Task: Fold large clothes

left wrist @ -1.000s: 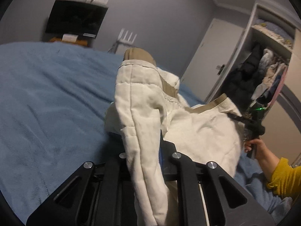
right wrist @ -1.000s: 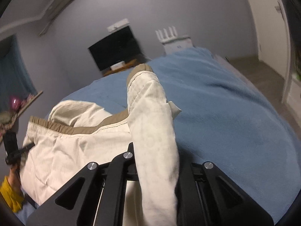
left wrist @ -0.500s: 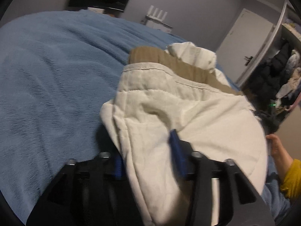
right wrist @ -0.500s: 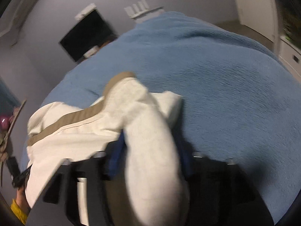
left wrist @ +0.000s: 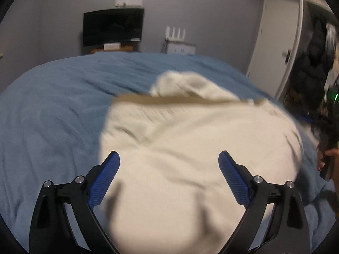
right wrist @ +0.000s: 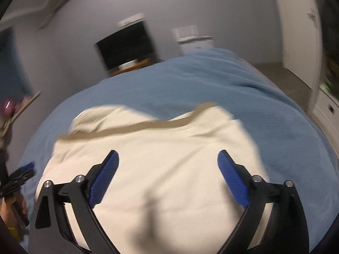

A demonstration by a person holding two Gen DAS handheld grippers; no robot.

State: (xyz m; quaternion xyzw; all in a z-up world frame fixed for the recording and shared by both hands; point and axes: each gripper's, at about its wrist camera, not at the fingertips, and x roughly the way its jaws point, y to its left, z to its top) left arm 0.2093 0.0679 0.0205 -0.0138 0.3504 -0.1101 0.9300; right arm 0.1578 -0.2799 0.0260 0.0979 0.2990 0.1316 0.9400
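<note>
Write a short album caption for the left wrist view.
Left tongs opening above cream garment lying on the blue bedspread, nothing gripped between them.

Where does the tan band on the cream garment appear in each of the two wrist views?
Left wrist view: the tan fabric band runs across the centre, above the tongs, along the cream cloth garment's far edge.
Right wrist view: the band slants from lower left to upper right, centre.
Shared landmark: the black flat screen on the wall.
</note>
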